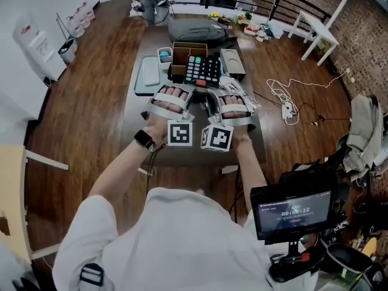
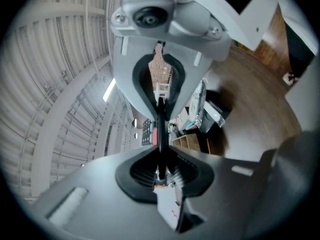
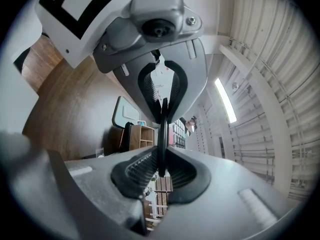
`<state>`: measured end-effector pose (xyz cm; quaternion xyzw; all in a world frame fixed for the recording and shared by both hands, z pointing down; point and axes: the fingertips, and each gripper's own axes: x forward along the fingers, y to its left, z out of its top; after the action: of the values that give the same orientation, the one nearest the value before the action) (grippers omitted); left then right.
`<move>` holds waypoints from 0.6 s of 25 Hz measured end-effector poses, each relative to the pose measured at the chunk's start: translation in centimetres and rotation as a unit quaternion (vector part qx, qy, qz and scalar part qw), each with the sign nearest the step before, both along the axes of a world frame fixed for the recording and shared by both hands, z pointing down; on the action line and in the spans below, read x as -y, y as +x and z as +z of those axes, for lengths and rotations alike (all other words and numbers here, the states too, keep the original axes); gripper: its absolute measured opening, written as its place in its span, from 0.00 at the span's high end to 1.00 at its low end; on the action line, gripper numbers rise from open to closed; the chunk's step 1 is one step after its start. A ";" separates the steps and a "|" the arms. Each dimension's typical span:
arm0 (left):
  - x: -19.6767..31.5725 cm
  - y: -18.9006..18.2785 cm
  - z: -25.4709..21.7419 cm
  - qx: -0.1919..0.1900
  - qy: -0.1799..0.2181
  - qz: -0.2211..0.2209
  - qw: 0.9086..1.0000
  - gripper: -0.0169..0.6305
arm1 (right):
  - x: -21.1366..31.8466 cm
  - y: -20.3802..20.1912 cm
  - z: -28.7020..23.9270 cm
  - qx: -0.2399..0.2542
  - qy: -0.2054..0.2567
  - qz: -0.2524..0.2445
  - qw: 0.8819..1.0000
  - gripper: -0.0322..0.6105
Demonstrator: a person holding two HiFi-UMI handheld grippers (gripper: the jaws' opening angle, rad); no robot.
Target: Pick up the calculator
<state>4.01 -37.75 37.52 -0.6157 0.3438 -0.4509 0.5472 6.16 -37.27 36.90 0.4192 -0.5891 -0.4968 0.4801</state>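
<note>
A dark grey table (image 1: 138, 106) is standing on a brown wooden floor (image 1: 79, 114). A pale green tray (image 1: 147, 74) is lying on the table's left side, with a wooden box (image 1: 180, 54) sitting just beside it. A grey bag (image 1: 197, 29) is resting at the far end.

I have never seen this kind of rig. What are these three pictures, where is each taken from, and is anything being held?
There is no robot here: a person holds a gripper in each hand, each carrying a marker cube. The wide picture comes from a camera on the person's head, looking down at a dark table. The other two come from cameras on the left gripper and the right gripper, looking along their jaws. Both pairs of jaws are closed on the near edge of the calculator. Beyond it on the table are a wooden organizer, a pale tray and a grey case.
</note>
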 end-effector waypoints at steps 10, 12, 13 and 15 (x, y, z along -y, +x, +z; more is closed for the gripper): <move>-2.9 -3.9 1.3 0.004 -0.017 -0.001 1.000 0.88 | -2.8 -3.8 1.0 0.001 -0.021 0.005 1.000 0.87; -3.4 -4.5 1.3 0.003 -0.008 -0.003 1.000 0.88 | -3.4 -4.4 1.6 -0.003 -0.031 0.007 1.000 0.87; -3.9 -4.7 1.8 -0.001 -0.019 -0.001 1.000 0.88 | -3.8 -4.6 2.0 -0.003 -0.036 0.007 0.999 0.87; -4.8 -5.0 2.8 -0.004 -0.036 -0.001 0.999 0.88 | -4.6 -5.0 2.8 0.000 -0.044 0.006 0.999 0.87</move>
<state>-0.96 -32.96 40.32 -0.6369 0.3300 -0.4606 0.5229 1.14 -32.66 39.67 0.4011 -0.6080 -0.4671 0.5012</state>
